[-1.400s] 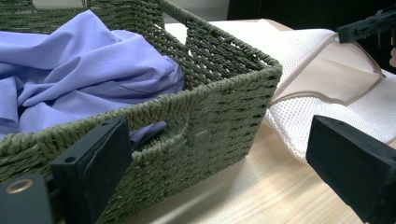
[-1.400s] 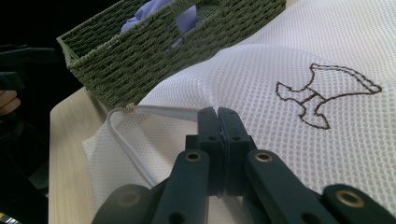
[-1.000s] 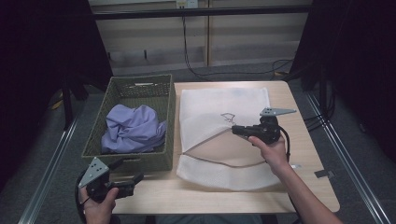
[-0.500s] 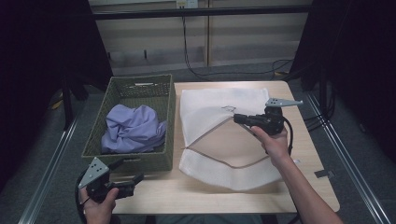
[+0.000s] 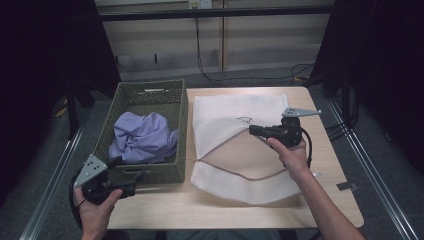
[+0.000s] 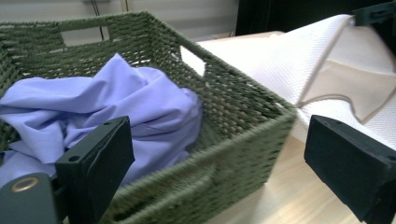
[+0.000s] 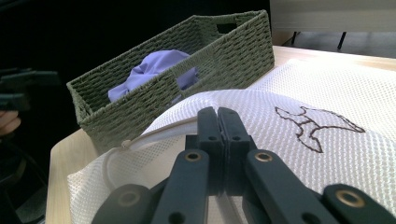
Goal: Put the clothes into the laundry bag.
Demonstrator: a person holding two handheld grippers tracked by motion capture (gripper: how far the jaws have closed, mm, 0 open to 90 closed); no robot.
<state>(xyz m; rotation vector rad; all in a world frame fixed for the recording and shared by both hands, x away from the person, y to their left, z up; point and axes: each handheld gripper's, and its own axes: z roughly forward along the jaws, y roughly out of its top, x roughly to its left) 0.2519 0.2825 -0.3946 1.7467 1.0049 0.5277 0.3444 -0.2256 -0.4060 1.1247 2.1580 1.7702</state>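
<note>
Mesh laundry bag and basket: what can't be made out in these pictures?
- Mesh laundry bag: its inside, high view; the lifted upper layer covers all but the mouth.
- Right gripper: how much mesh its shut jaws pinch, right gripper view; the jaws hide it.
- Purple cloth: what garment it is; crumpled in the basket.
- Left gripper: jaws open, cut off by the bottom edge.
</note>
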